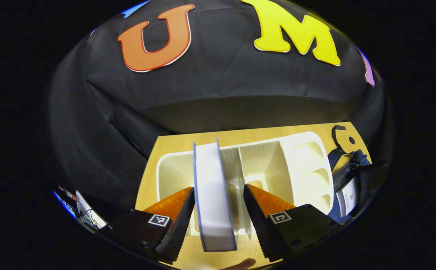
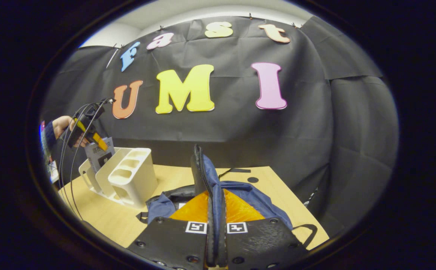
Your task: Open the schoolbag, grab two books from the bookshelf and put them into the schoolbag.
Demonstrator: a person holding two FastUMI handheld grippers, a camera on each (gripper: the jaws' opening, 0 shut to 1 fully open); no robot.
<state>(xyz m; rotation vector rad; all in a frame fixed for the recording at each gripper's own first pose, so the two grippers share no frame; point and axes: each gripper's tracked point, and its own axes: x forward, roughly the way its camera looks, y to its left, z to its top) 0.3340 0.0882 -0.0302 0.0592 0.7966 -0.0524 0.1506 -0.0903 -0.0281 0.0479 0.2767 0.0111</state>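
A white-paged book with a blue cover [image 1: 212, 195] stands upright in the white bookshelf [image 1: 304, 161]. My left gripper [image 1: 219, 187] is open around it, one finger on each side; the right finger [image 1: 263, 210] stands clear of the cover. In the right gripper view the same book [image 2: 99, 153] rises from the bookshelf [image 2: 131, 180], with the left gripper [image 2: 92, 137] and a hand [image 2: 62, 125] above it. My right gripper [image 2: 215, 210] is shut on the blue schoolbag's [image 2: 251, 195] zippered edge, holding it up. The schoolbag [image 1: 347, 176] lies to the right of the shelf.
Shelf and bag rest on a wooden table [image 2: 101, 213] whose far edge meets the black cloth wall. A black strap [image 2: 236, 170] lies behind the bag. Cables [image 2: 69, 165] hang from the left gripper. Small clutter [image 1: 79, 210] sits off the table's left side.
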